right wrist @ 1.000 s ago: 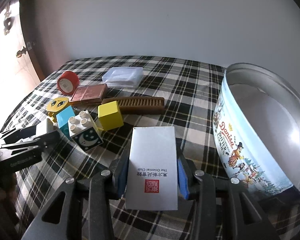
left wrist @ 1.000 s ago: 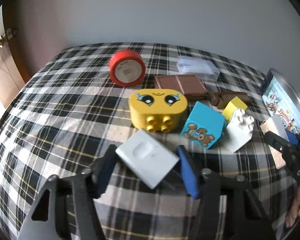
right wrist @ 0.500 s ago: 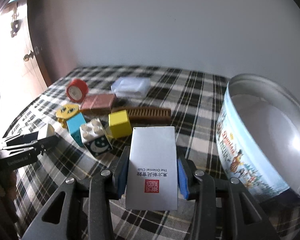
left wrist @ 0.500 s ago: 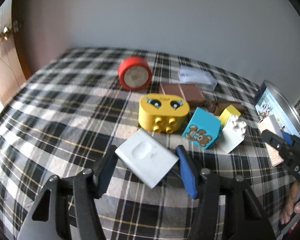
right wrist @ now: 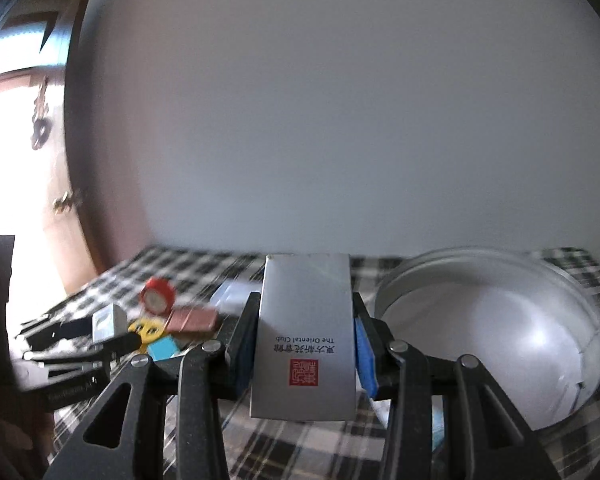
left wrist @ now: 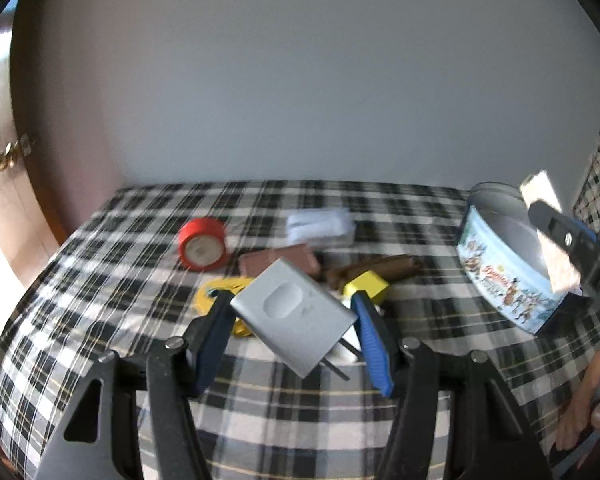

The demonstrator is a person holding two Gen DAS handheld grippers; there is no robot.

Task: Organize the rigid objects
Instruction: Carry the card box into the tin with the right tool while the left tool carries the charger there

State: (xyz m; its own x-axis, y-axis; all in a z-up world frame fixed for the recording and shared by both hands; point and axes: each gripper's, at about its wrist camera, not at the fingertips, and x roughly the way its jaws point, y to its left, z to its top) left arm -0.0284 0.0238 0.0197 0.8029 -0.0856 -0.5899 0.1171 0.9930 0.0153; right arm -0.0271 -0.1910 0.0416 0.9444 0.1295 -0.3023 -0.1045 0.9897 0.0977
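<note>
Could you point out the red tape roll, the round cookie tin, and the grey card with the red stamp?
Red roll of tape [left wrist: 202,249], left wrist view: on its round face.
Round metal cookie tin [right wrist: 500,320], right wrist view: on its bare inner wall.
Grey card with red stamp [right wrist: 306,320], right wrist view: mid-face, above the print.

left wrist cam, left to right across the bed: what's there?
Red tape roll → grey plug adapter held in the left gripper → yellow cube → cookie tin → right gripper holding a white box.
</note>
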